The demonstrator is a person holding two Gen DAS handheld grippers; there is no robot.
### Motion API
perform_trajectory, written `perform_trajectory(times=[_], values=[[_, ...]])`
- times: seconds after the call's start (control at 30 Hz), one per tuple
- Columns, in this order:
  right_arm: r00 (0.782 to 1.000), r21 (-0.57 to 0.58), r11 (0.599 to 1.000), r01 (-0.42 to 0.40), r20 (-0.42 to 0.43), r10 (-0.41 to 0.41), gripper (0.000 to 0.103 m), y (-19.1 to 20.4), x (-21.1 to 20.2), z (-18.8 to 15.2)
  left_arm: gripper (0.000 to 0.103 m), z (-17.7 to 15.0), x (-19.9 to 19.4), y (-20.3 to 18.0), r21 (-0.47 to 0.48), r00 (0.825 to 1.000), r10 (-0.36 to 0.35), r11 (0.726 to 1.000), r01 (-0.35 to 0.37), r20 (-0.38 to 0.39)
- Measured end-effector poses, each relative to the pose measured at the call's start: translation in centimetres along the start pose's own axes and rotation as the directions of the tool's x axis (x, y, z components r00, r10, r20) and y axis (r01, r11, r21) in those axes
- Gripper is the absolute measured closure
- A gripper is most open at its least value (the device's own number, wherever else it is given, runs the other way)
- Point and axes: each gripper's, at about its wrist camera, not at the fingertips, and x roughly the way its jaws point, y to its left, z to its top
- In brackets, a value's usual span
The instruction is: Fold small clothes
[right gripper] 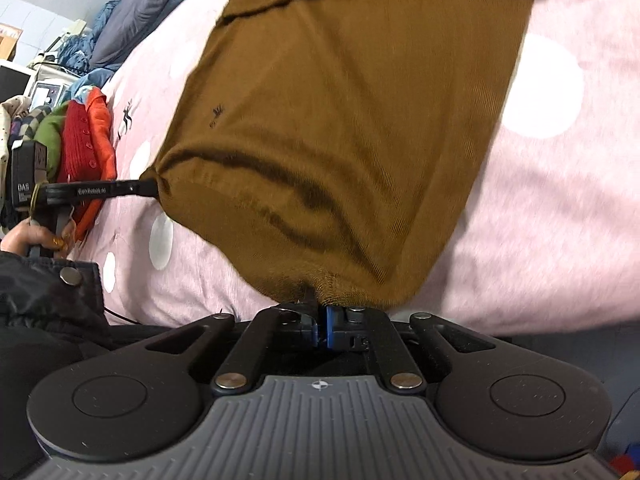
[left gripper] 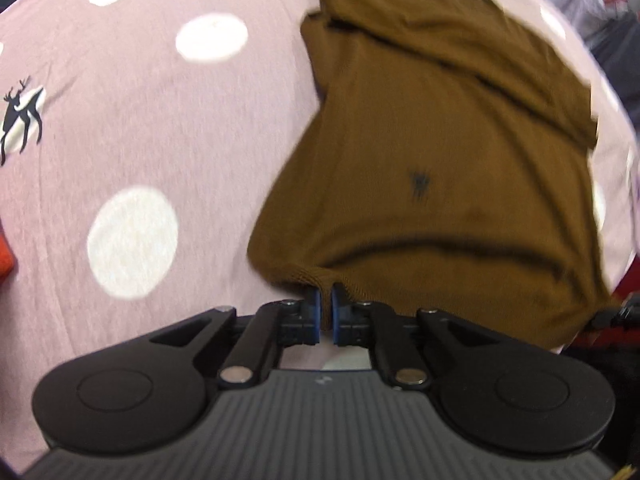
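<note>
Both jaws are clenching the brown garment's (right gripper: 340, 120) hem, left gripper (left gripper: 326, 300) and right gripper (right gripper: 318, 304) holding near corners over the pink bed (left gripper: 160, 120), so you're mid-fold, next carrying hem evenly toward far edge.

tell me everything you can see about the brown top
The brown top looks like fine ribbed knit, mustard-brown, with a small dark embroidered mark on its front. It lies spread on the pink dotted bedsheet, upper part already folded over in layers. Its ribbed hem is lifted and sags between the left gripper and right gripper, each shut on one hem corner.
</note>
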Motion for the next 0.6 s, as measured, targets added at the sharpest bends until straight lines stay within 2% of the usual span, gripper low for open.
perform_trajectory(times=[0.13,0.27,0.37,0.5,0.6], values=[[0.998,-0.027,1.000,0.012,0.068,-0.011,0.096,-0.4,-1.3,2.6,0.098,4.0,-0.1,-1.0,-0.017,0.997,0.013,1.000,-0.012,0.074],[0.987,-0.065,0.997,0.042,0.158,-0.031,0.097,-1.1,-2.4,7.2,0.098,9.7,0.6,-2.6,-0.042,0.988,0.039,0.999,-0.033,0.150],[0.973,-0.080,0.994,0.077,0.226,-0.057,0.097,-1.9,-3.2,11.4,0.098,14.6,1.1,-4.5,-0.018,0.975,0.069,0.998,-0.067,0.211],[0.951,-0.087,0.991,0.103,0.300,-0.073,0.097,-3.7,-4.4,16.8,0.098,21.3,1.8,-6.6,-0.050,0.954,0.084,0.996,-0.073,0.288],[0.938,-0.086,0.989,0.116,0.336,-0.081,0.097,-5.6,-4.8,20.4,0.098,25.8,3.0,-8.1,-0.069,0.942,0.102,0.994,-0.085,0.318]])
